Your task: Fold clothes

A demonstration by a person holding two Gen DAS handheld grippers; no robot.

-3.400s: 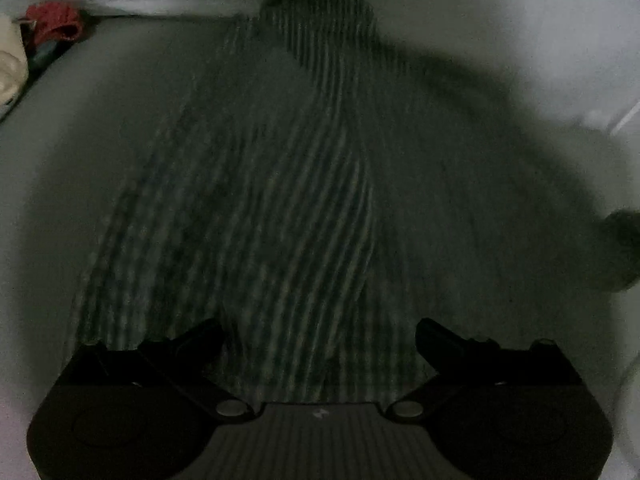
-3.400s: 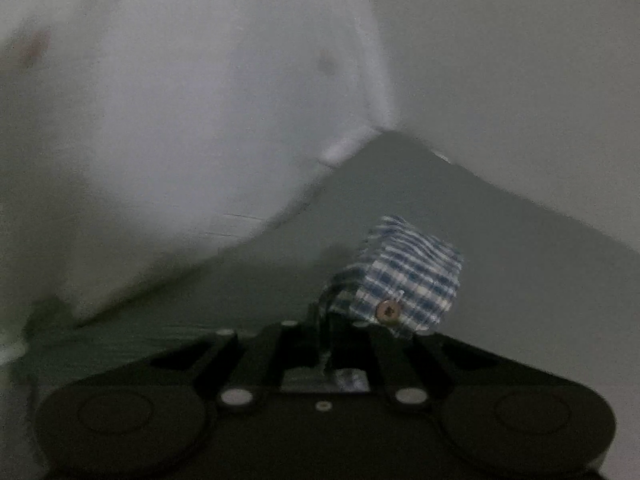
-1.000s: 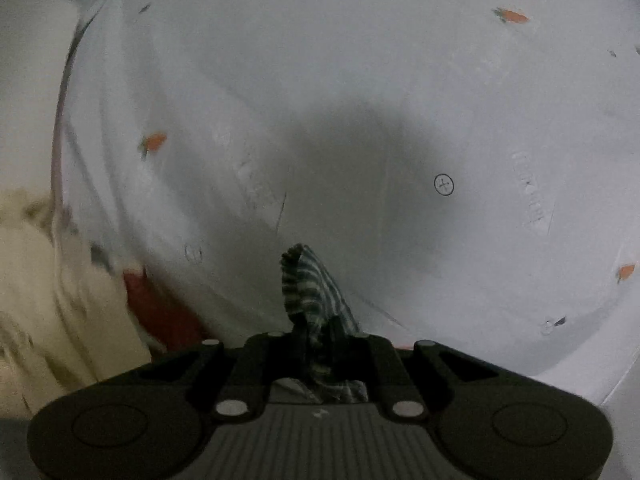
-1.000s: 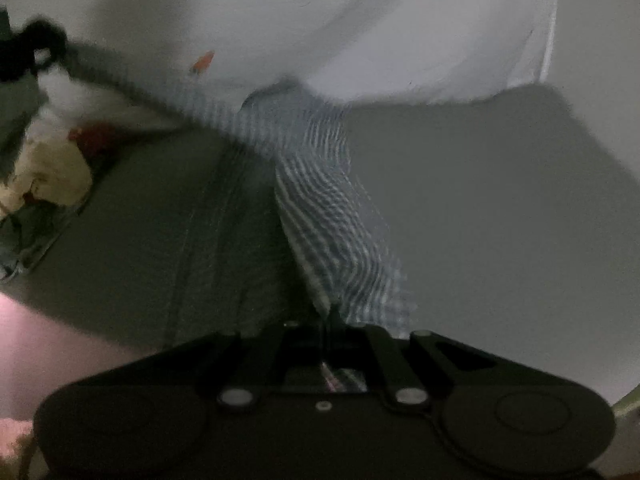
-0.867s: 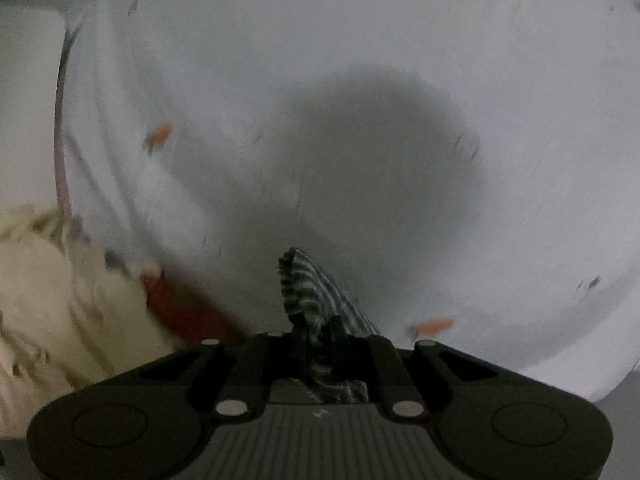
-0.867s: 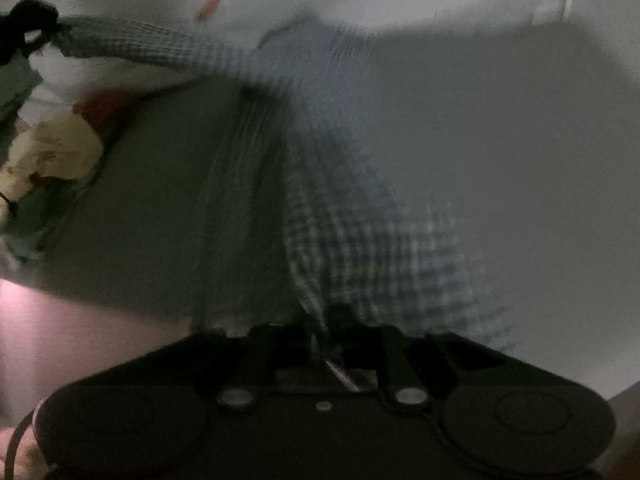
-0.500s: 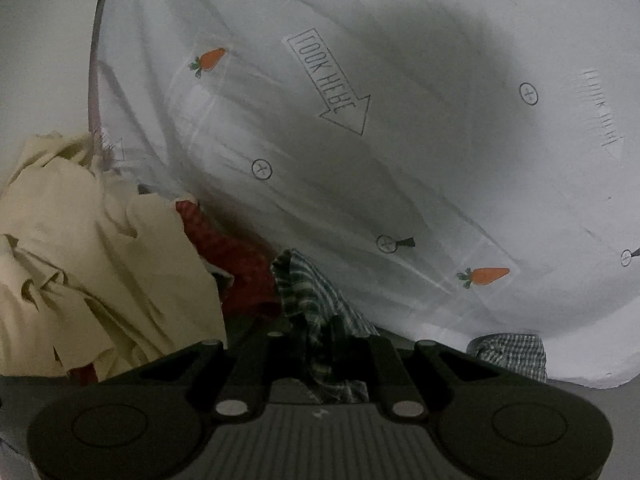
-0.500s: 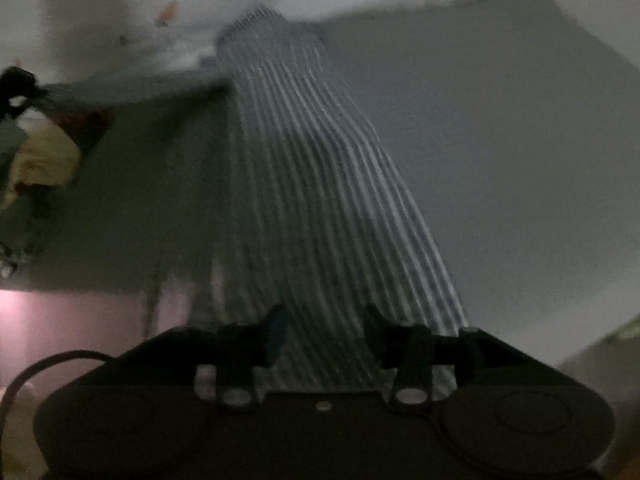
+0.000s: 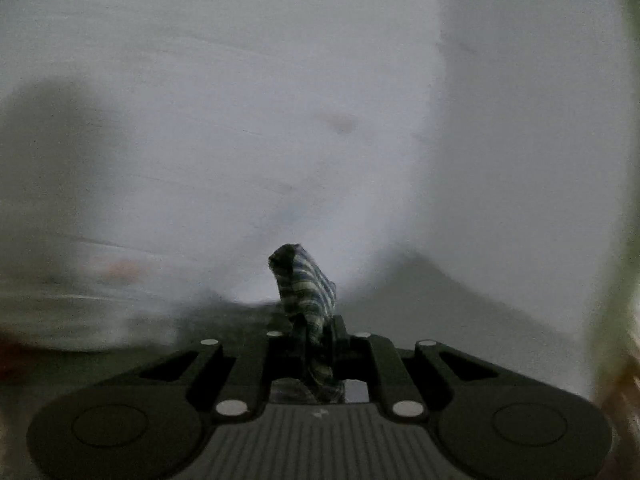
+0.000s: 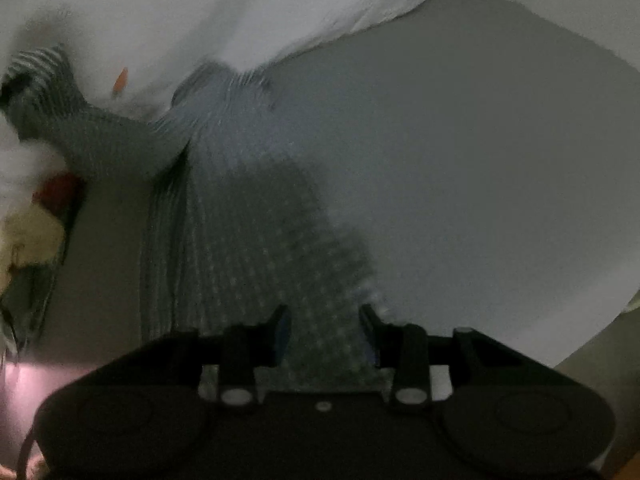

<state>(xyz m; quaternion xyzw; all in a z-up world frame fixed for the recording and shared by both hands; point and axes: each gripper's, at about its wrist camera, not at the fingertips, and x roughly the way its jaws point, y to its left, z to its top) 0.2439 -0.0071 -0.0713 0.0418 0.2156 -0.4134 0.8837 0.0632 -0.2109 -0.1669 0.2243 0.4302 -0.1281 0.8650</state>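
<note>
Two grippers are at work on one checked shirt (image 10: pixel 240 208), and only one has a grip on it. The left gripper (image 9: pixel 310 332) pinches a bunched corner of the cloth, though its jaws are easing apart at this moment with the fabric between them. The right gripper (image 10: pixel 324 332) has its jaws spread and closing slightly, the cloth lying beneath and between them without being pressed. The shirt sprawls in a long strip across the grey table (image 10: pixel 460 160), its far end bunched against the white backdrop sheet (image 10: pixel 280 8).

My worry is the left corner: if it slips out in mid-swing, the shirt will likely drop crumpled rather than flat. Another risk sits at the left, where a heap of other clothes (image 10: pixel 28 220) lies close; a dragged sleeve could snag there.
</note>
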